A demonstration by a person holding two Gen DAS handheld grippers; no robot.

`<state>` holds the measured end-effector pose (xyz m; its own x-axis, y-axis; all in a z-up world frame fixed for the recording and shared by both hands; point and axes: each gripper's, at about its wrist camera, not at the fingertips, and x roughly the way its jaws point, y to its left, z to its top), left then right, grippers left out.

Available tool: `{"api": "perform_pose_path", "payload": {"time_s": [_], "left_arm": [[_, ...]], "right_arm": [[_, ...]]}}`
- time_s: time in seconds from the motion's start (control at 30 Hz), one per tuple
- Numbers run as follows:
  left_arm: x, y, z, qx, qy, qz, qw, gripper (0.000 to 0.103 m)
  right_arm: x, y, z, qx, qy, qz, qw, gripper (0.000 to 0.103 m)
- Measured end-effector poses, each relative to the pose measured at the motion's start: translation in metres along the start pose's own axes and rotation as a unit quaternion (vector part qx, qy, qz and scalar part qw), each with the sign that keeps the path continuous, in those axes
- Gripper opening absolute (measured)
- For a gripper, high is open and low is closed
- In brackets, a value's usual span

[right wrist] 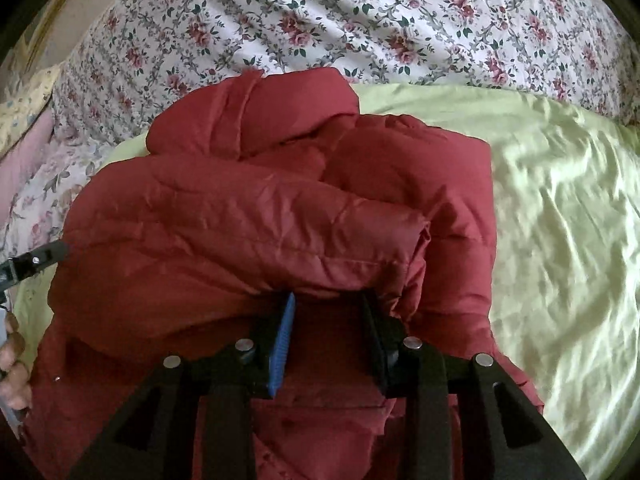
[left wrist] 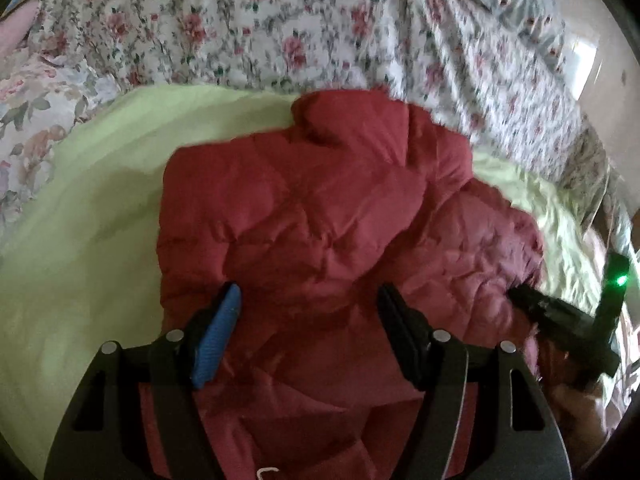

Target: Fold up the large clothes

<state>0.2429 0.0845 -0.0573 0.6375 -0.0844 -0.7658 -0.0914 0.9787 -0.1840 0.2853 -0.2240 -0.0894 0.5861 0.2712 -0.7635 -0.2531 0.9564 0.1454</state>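
A dark red puffer jacket [left wrist: 312,208] lies bunched and partly folded on a pale green sheet [left wrist: 80,248]. My left gripper [left wrist: 310,292] is open, its jaws spread wide just above the jacket's near part. In the right wrist view the jacket [right wrist: 248,224] has a sleeve folded across its body. My right gripper [right wrist: 330,300] is open, its fingertips tucked under the edge of that folded sleeve. The right gripper [left wrist: 520,298] shows at the jacket's right side in the left wrist view. The left gripper's tip [right wrist: 44,258] shows at the jacket's left edge.
A floral bedspread [right wrist: 360,24] covers the bed beyond the green sheet [right wrist: 560,220]. A floral pillow [left wrist: 28,120] lies at the far left. The person's hand [right wrist: 12,368] shows at the left edge.
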Motion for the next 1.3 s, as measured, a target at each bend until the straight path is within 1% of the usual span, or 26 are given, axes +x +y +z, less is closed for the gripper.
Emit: {"api": "perform_pose_path", "payload": {"time_s": [0.07, 0.1, 0.17, 0.3, 0.37, 0.43, 0.47, 0.6, 0.83, 0.9, 0.93, 1.03, 1.1, 1.2, 1.27, 1.3], "left_arm": [[0.017, 0.000, -0.004, 0.010, 0.024, 0.023, 0.9994, 0.070], [0.024, -0.001, -0.007, 0.016, 0.028, 0.027, 0.9991, 0.070], [0.028, -0.002, -0.010, 0.022, 0.025, 0.034, 0.9989, 0.071], [0.030, -0.002, -0.010, 0.020, 0.024, 0.038, 0.9988, 0.071], [0.030, -0.002, -0.010, 0.021, 0.023, 0.039, 0.9988, 0.071], [0.028, -0.002, -0.010, 0.018, 0.025, 0.039, 0.9988, 0.071], [0.025, -0.002, -0.011, 0.016, 0.023, 0.040, 0.9988, 0.071], [0.025, 0.002, -0.016, 0.011, 0.029, 0.043, 0.9986, 0.072], [0.032, 0.004, -0.018, 0.010, 0.034, 0.048, 0.9982, 0.080], [0.033, 0.005, -0.018, 0.007, 0.035, 0.048, 0.9982, 0.080], [0.033, 0.006, -0.018, 0.006, 0.037, 0.048, 0.9981, 0.080], [0.034, 0.005, -0.017, 0.007, 0.042, 0.051, 0.9978, 0.080], [0.034, 0.005, -0.017, 0.007, 0.049, 0.050, 0.9975, 0.080], [0.029, 0.006, -0.017, 0.000, 0.048, 0.054, 0.9974, 0.080], [0.021, 0.004, -0.020, -0.003, 0.043, 0.056, 0.9975, 0.080], [0.015, 0.003, -0.022, -0.005, 0.040, 0.057, 0.9976, 0.080]], "right_arm": [[-0.001, 0.000, 0.001, 0.005, 0.003, 0.004, 1.000, 0.035], [-0.004, 0.000, 0.003, 0.010, 0.005, 0.004, 1.000, 0.035], [-0.012, 0.002, 0.007, 0.016, 0.007, -0.001, 1.000, 0.035], [-0.035, 0.006, 0.014, 0.012, -0.020, 0.002, 1.000, 0.036], [-0.031, 0.005, 0.015, 0.008, -0.010, -0.010, 1.000, 0.040], [-0.013, 0.000, 0.011, 0.007, 0.020, -0.020, 1.000, 0.040], [-0.007, -0.002, 0.008, 0.004, 0.026, -0.020, 0.999, 0.040], [0.001, -0.009, 0.006, 0.011, 0.026, -0.012, 1.000, 0.039], [0.002, -0.012, 0.004, 0.018, 0.022, -0.005, 1.000, 0.039], [0.001, -0.010, 0.005, 0.019, 0.021, -0.010, 1.000, 0.039], [-0.001, -0.009, 0.005, 0.021, 0.019, -0.009, 1.000, 0.041], [-0.009, -0.008, 0.006, 0.036, 0.020, -0.006, 0.999, 0.043], [-0.022, -0.007, 0.005, 0.049, 0.020, -0.004, 0.999, 0.044], [-0.051, -0.002, 0.000, 0.057, 0.009, 0.017, 0.998, 0.052], [-0.071, 0.001, -0.008, 0.058, 0.001, 0.025, 0.998, 0.059], [-0.079, 0.002, -0.013, 0.058, -0.002, 0.027, 0.998, 0.060]]}}
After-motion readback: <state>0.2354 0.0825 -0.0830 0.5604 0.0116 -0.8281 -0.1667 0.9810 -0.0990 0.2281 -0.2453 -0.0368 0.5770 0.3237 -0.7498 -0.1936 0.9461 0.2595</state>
